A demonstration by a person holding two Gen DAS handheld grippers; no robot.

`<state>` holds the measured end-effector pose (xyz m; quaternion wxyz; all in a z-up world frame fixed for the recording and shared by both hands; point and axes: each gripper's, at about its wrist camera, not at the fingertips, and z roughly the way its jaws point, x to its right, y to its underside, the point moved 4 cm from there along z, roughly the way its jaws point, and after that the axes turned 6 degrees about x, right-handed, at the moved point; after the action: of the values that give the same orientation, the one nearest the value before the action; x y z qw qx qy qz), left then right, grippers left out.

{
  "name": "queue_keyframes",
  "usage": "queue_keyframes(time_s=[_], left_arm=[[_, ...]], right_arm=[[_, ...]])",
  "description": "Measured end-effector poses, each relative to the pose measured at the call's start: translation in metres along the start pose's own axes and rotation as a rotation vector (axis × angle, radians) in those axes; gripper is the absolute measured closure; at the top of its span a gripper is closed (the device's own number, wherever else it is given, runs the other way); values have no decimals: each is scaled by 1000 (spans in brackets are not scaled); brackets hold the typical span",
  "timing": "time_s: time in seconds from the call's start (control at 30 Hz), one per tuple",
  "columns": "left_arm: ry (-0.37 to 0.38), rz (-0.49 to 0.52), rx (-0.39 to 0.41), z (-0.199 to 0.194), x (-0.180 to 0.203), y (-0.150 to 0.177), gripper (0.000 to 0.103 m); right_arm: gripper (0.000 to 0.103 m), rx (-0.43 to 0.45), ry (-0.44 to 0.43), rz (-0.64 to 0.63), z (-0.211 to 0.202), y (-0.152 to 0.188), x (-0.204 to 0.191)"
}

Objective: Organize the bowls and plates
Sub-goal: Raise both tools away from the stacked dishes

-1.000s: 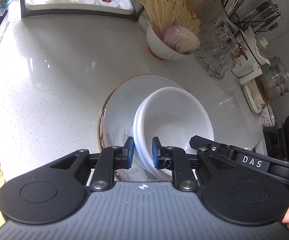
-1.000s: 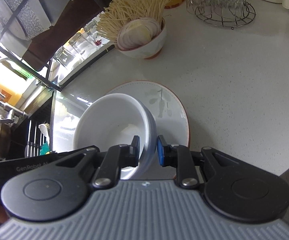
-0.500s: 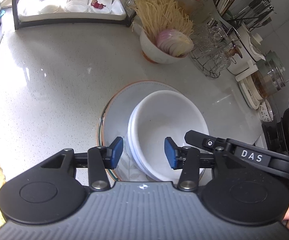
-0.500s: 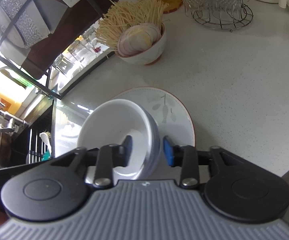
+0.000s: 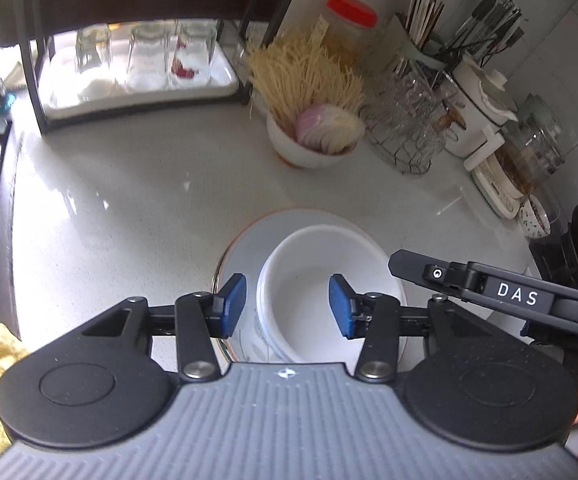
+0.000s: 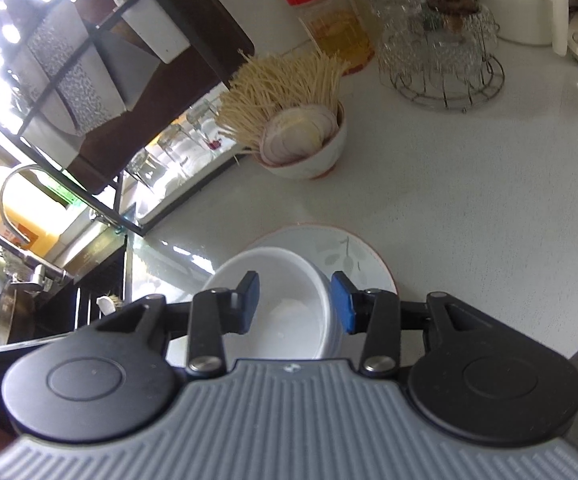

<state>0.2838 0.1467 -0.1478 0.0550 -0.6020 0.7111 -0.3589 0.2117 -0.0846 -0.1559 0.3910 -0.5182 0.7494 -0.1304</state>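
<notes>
— Bowls, white and stacked (image 5: 321,284), sit nested inside a round white plate with an orange rim and a grey leaf print (image 6: 353,258), on the speckled white countertop (image 5: 129,200). Correct?

— Yes, with the stack set toward the plate's right side in the left wrist view.

— And the claws?

— The left gripper (image 5: 287,306) hangs over the stack's left rim with its blue pads apart, gripping nothing. The right gripper (image 6: 299,300) hangs over the opposite rim, pads likewise apart and clear of the bowls.

— Beyond the plate?

— Farther back stands a white bowl holding dry noodles and sliced onion (image 5: 317,136). Right of it, a wire stand of glass cups (image 5: 407,128); behind, a red-lidded clear jar (image 5: 349,24). At far left, a dark-framed rack with upturned glasses on a white tray (image 5: 141,64).
</notes>
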Motion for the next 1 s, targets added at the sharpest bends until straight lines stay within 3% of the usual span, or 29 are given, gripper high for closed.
queue_keyframes(time_s=[0.27,0.4,0.7,1.0], left_arm=[[-73,63,119,-52,34,-7,51],[-108,44,177,-81,51,-1,51],[-214,41,288,-142,110,32,51],[-230,18,352,-186,156,77,51]], right_arm=[[59,55,-81,-145,-32,-26,-16],[59,73,-124,-229,-53,-36,-22],[60,113,-245,-330,-115,-39,-22],[59,195,-277,-377,-179,-23,-4]])
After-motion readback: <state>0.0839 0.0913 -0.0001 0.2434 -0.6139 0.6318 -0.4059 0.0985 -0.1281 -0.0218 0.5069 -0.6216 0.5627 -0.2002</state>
